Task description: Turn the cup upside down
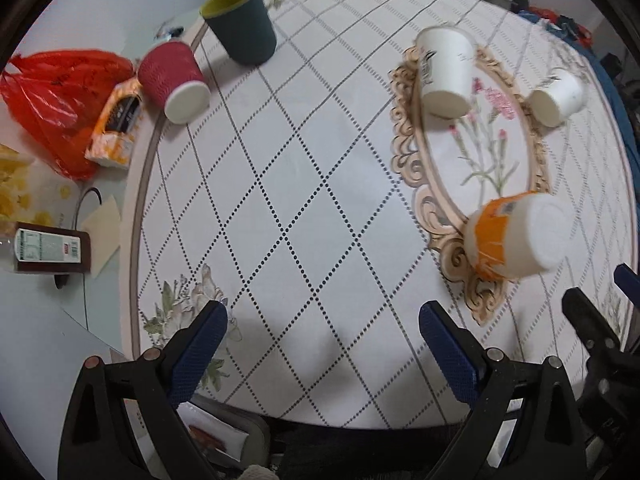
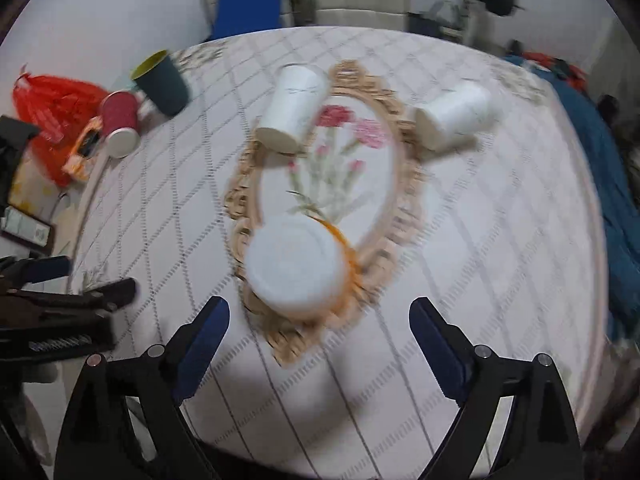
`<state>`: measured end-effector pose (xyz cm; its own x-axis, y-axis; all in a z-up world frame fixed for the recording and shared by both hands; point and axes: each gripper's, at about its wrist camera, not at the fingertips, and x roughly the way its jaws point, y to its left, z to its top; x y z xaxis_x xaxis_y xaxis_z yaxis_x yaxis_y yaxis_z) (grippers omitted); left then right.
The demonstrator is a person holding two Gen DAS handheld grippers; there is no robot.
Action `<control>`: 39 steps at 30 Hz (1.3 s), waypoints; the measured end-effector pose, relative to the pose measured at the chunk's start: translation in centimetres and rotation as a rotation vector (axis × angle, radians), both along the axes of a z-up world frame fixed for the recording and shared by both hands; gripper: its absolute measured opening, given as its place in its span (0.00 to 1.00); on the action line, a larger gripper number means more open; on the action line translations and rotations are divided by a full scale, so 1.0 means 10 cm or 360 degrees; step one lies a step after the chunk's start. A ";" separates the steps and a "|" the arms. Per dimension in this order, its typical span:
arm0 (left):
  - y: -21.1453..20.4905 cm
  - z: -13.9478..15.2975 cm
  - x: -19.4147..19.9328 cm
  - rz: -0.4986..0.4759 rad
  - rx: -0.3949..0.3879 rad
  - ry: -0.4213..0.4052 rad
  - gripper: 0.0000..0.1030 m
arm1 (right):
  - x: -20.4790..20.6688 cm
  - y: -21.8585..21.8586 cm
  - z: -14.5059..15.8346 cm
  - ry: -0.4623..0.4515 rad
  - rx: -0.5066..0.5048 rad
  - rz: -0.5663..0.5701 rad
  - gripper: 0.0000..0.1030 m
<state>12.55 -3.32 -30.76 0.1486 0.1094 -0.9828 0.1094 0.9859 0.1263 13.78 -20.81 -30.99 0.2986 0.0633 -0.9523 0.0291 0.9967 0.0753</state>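
Observation:
An orange-and-white cup stands upside down on the tablecloth, base up; in the right wrist view it sits just beyond my right gripper, which is open and empty. My left gripper is open and empty above the bare cloth, left of that cup. Two white paper cups stand upside down farther back. A red ribbed cup is upside down at the far left. A dark green cup with a yellow inside stands upright behind it.
A round table with a diamond-patterned cloth and a floral medallion. A red plastic bag, an orange packet and a labelled box lie off the cloth at the left. Blue fabric lies at the right edge.

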 end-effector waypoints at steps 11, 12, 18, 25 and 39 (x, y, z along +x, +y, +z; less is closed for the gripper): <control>-0.02 0.88 -0.57 -0.0151 -0.0100 -0.0270 0.95 | -0.84 -0.23 0.88 -0.0094 -0.0080 -0.0324 0.92; -0.02 0.97 -0.62 -0.0159 -0.0103 -0.0291 0.95 | -0.90 -0.22 0.98 -0.0111 -0.0081 -0.0331 0.92; 0.02 1.54 -1.05 -0.0223 -0.0150 -0.0453 0.95 | -1.34 -0.15 1.64 -0.0235 -0.0097 -0.0369 0.94; 0.13 2.03 -1.49 -0.0266 -0.0211 -0.0533 0.95 | -1.87 -0.02 2.31 -0.0347 -0.0104 -0.0399 0.95; 0.19 2.58 -1.87 -0.0220 -0.0239 -0.0612 0.95 | -2.46 0.20 3.27 -0.0520 -0.0179 -0.0373 0.95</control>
<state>-6.19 -1.37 -4.92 0.5101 -0.0775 -0.8566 0.2148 0.9759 0.0396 -10.85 -18.85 1.67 0.5801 -0.1413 -0.8022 0.2490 0.9685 0.0095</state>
